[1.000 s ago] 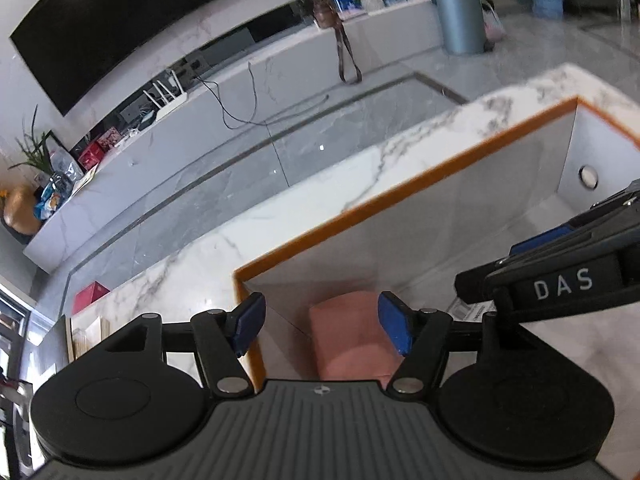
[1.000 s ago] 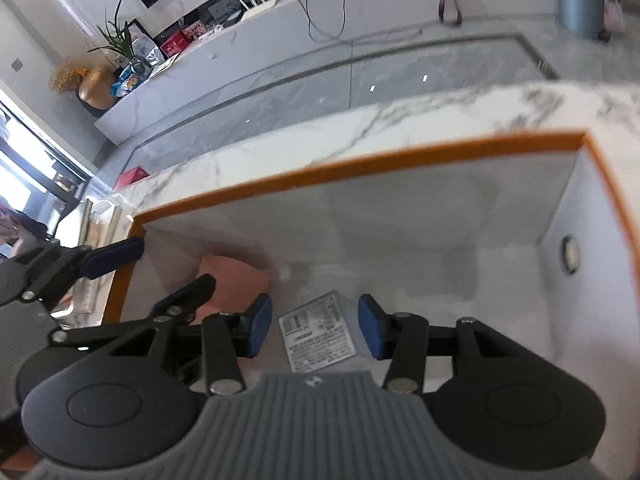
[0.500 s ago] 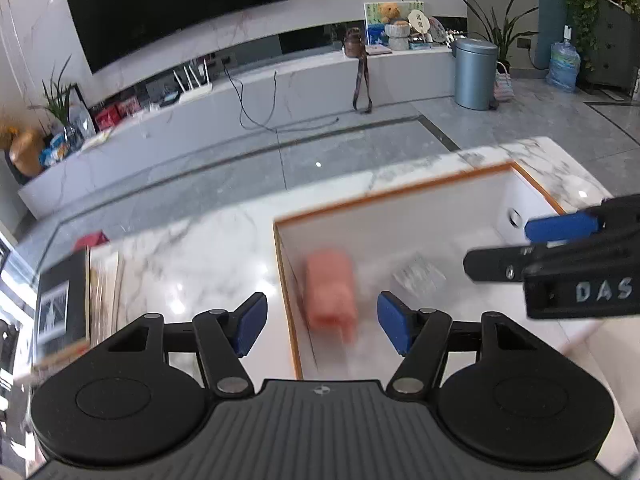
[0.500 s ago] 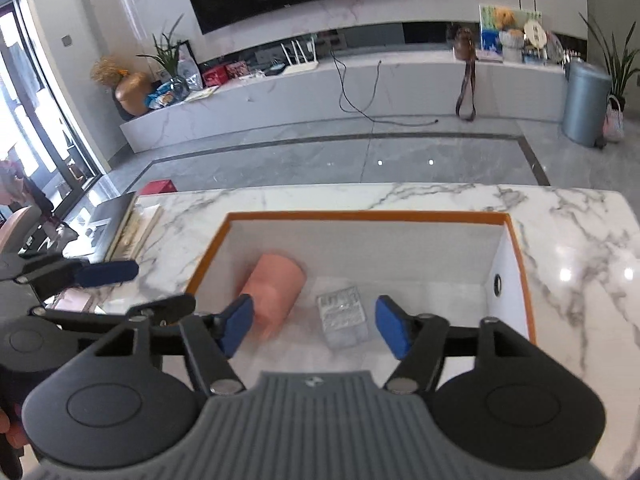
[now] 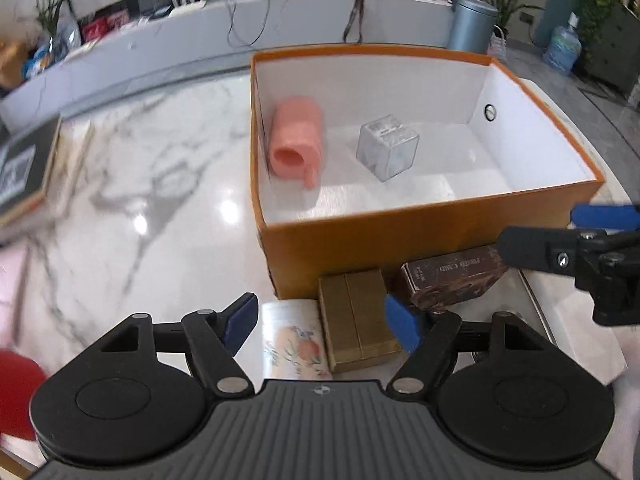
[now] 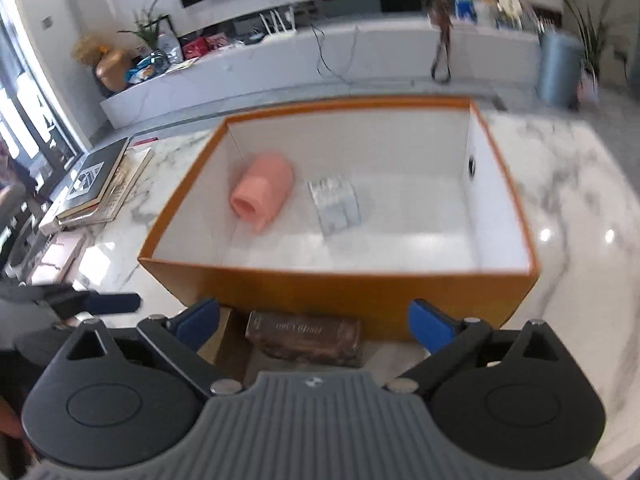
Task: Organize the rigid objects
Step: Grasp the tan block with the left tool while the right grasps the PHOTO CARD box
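Both grippers are opening with nothing between the pads: left gripper (image 5: pixel 320 330) above a gold box (image 5: pixel 358 320) and floral carton (image 5: pixel 294 344), right gripper (image 6: pixel 314 324) above a brown box (image 6: pixel 306 336). These lie on the marble table (image 5: pixel 132 184), near side of the orange box (image 5: pixel 400 236). Inside it: pink cup (image 5: pixel 296 142) at left, silver cube (image 5: pixel 388 152) just right of it.
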